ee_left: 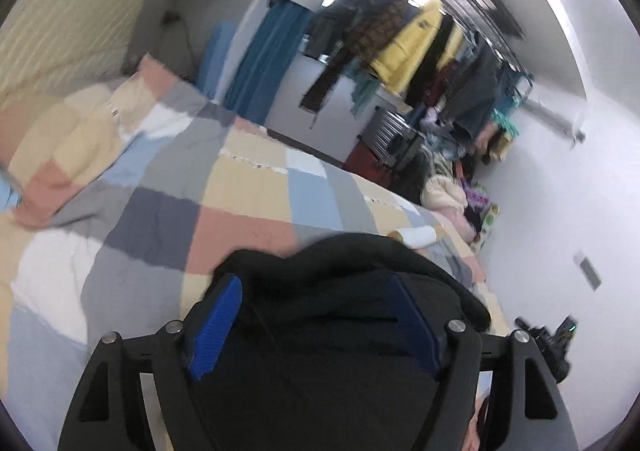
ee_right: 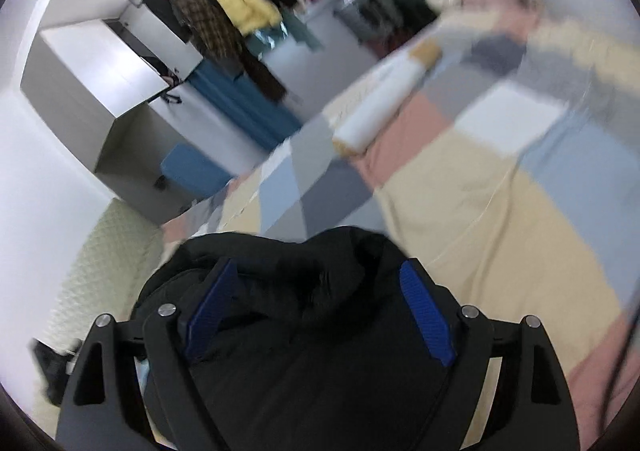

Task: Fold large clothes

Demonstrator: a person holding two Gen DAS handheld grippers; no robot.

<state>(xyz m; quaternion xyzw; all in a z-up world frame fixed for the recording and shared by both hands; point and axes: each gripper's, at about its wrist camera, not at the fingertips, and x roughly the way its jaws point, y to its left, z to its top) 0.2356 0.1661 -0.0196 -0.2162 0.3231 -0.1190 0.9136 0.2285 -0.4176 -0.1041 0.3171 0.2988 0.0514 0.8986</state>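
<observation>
Black garment (ee_left: 320, 331) bunched between my left gripper's (ee_left: 316, 319) blue pads, jaws clamped on its fabric above the patchwork quilt (ee_left: 240, 187), right view, my right gripper (ee_right: 320, 311) likewise clamped on the same black cloth (ee_right: 312, 331), quilt (ee_right: 500, 211) beneath, white roll (ee_right: 384, 99) lying well beyond.

My left gripper (ee_left: 316, 327) has a garment (ee_left: 344, 271) bunched between its fingers, over the bed (ee_left: 248, 187). Ahead and to its right stands a clothes rack (ee_left: 440, 51), with a suitcase (ee_left: 392, 131) below it. My right gripper (ee_right: 320, 315) has the garment (ee_right: 296, 283) between its fingers too; a roll (ee_right: 384, 103) lies on the bed (ee_right: 500, 211) ahead, and a cabinet (ee_right: 100, 71) stands ahead to the left.
</observation>
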